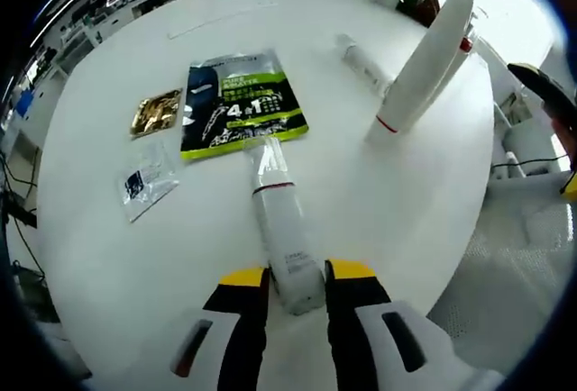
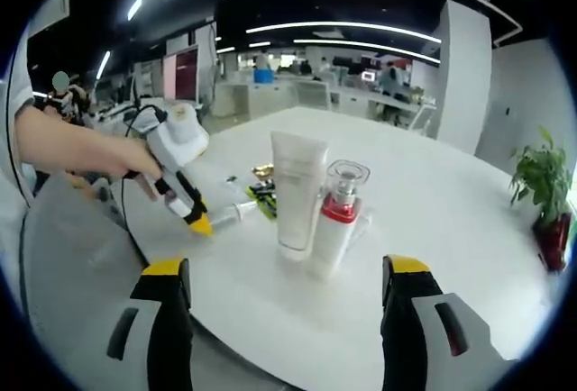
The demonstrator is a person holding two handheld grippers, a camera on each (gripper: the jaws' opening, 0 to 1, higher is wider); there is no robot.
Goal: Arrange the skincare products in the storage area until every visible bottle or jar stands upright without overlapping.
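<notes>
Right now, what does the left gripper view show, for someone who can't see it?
The left gripper clamps the base of a white bottle with a clear cap lying on a round white table. Beyond lie a green-and-black packet and a tall white tube standing upright.

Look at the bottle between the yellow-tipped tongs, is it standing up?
No, the white bottle lies flat on the round table, its bottom end between the left tongs.

- A round white surface [image 2: 469, 229] is spreading ahead of the hand-held gripper.
- Long ceiling light strips [image 2: 361, 44] are glowing overhead.
- A potted plant [image 2: 544, 195] is standing far right.
- Office desks [image 2: 361, 94] are lining the background beside a white pillar [image 2: 467, 71].
</notes>
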